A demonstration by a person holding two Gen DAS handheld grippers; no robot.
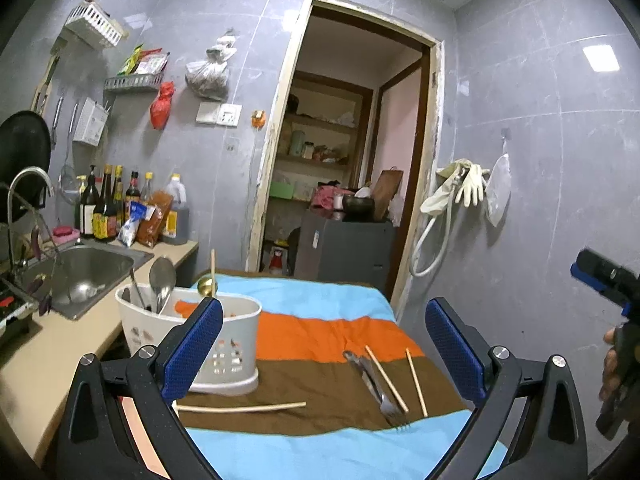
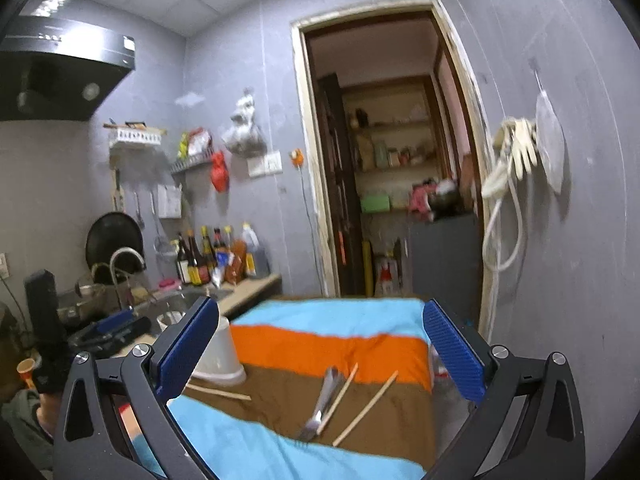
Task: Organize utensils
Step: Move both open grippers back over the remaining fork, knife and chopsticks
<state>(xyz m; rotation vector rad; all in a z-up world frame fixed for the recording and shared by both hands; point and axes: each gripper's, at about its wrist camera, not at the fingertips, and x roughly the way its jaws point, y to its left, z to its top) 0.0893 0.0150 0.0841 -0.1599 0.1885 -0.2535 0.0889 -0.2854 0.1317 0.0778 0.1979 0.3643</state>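
Observation:
A white utensil holder [image 1: 224,352] stands at the left of the striped cloth [image 1: 320,332], holding a steel ladle [image 1: 162,280], a gold spoon [image 1: 208,286] and a chopstick. On the brown stripe lie a fork [image 1: 378,390], two chopsticks [image 1: 386,378] beside it and one chopstick [image 1: 240,408] in front of the holder. My left gripper [image 1: 320,344] is open and empty above the cloth's near side. My right gripper [image 2: 320,348] is open and empty, above the fork [image 2: 322,408] and chopsticks [image 2: 366,408]; the holder [image 2: 218,356] is at its left.
A steel sink [image 1: 80,276] with a tap and sauce bottles [image 1: 108,208] sit on the counter to the left. A doorway [image 1: 340,152] opens behind the table. Gloves and a hose [image 1: 452,196] hang on the right wall. The other gripper shows at the right edge [image 1: 612,280].

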